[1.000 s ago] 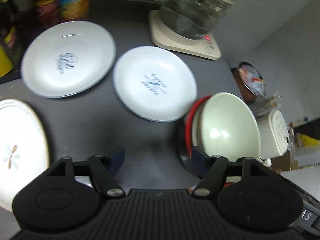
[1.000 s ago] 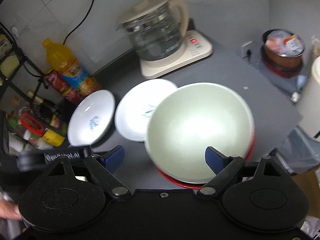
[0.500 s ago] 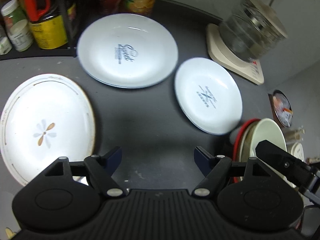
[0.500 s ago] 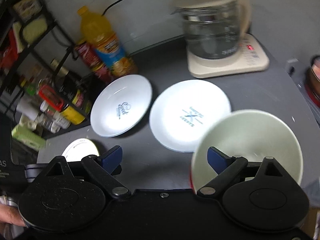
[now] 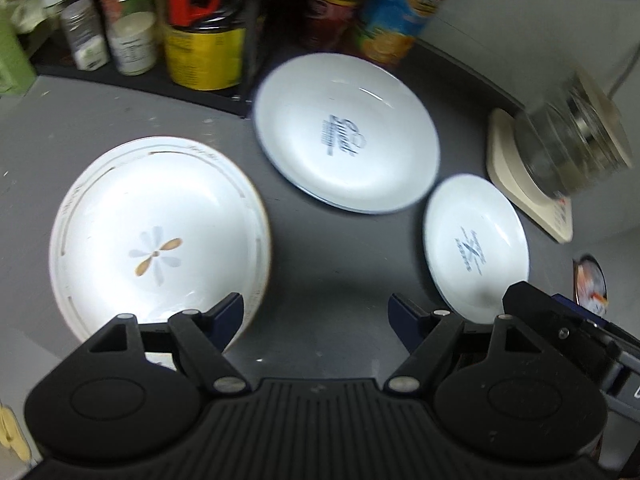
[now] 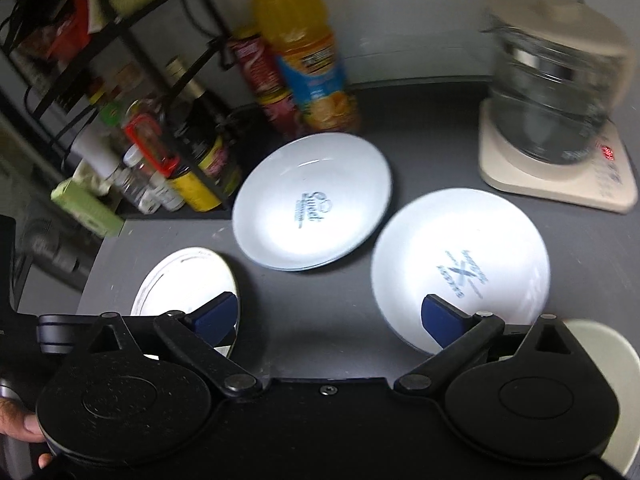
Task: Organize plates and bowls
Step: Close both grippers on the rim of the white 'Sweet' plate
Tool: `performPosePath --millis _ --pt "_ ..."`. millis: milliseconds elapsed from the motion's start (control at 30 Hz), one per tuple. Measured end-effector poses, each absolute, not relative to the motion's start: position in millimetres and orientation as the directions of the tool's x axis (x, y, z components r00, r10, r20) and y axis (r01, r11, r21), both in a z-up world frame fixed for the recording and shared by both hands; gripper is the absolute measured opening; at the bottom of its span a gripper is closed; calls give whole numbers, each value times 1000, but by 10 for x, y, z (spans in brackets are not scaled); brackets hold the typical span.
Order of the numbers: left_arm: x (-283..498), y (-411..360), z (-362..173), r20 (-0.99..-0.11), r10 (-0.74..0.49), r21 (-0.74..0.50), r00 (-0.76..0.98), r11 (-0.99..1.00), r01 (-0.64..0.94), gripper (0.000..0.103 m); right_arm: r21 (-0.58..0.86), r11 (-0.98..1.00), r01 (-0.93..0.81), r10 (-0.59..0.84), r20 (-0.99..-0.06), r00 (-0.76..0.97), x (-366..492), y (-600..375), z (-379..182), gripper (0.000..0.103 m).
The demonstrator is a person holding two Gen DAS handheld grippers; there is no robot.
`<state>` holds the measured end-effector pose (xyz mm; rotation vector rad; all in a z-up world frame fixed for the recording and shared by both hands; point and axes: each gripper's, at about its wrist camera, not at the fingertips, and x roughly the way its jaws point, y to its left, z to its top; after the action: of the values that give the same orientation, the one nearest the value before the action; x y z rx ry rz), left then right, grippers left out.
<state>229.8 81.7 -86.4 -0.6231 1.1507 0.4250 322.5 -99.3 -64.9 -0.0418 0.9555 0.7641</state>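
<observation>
Three white plates lie on the dark grey counter (image 5: 332, 260). A gold-rimmed flower plate (image 5: 156, 240) is at the left, also in the right wrist view (image 6: 180, 280). A plate with blue lettering (image 5: 346, 134) (image 6: 312, 208) is at the back. A smaller plate with a blue X mark (image 5: 476, 244) (image 6: 460, 264) is at the right. A pale green bowl (image 6: 612, 364) shows at the right wrist view's lower right edge. My left gripper (image 5: 316, 316) is open and empty above the counter between the plates. My right gripper (image 6: 330, 316) is open and empty.
A glass kettle on a cream base (image 5: 560, 152) (image 6: 560, 120) stands at the back right. An orange juice bottle (image 6: 304, 60), cans and a black rack of jars (image 5: 132, 36) (image 6: 152, 148) line the back left.
Both views have swung left, away from the green bowl and its red plate. The flower plate has come into fuller view. Both grippers stayed open.
</observation>
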Motion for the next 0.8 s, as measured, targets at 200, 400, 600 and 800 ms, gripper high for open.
performPosePath --millis 200,400,600,800 --pt "2217 920 -821 -932 23 -240 361 708 -664 78 255 681 -686 582 -757 296 3326 -763 -609 102" --pt "2168 1000 -806 -932 55 -237 359 658 -715 78 205 629 -750 582 -763 280 3376 -555 -565 103" --pt "2193 1080 -806 -928 88 -239 363 607 -758 78 155 580 -800 576 -773 267 3466 -397 -537 103" --pt "2295 1106 -846 -923 100 -256 372 561 -787 78 113 563 -818 552 -789 271 3633 -336 -601 103"
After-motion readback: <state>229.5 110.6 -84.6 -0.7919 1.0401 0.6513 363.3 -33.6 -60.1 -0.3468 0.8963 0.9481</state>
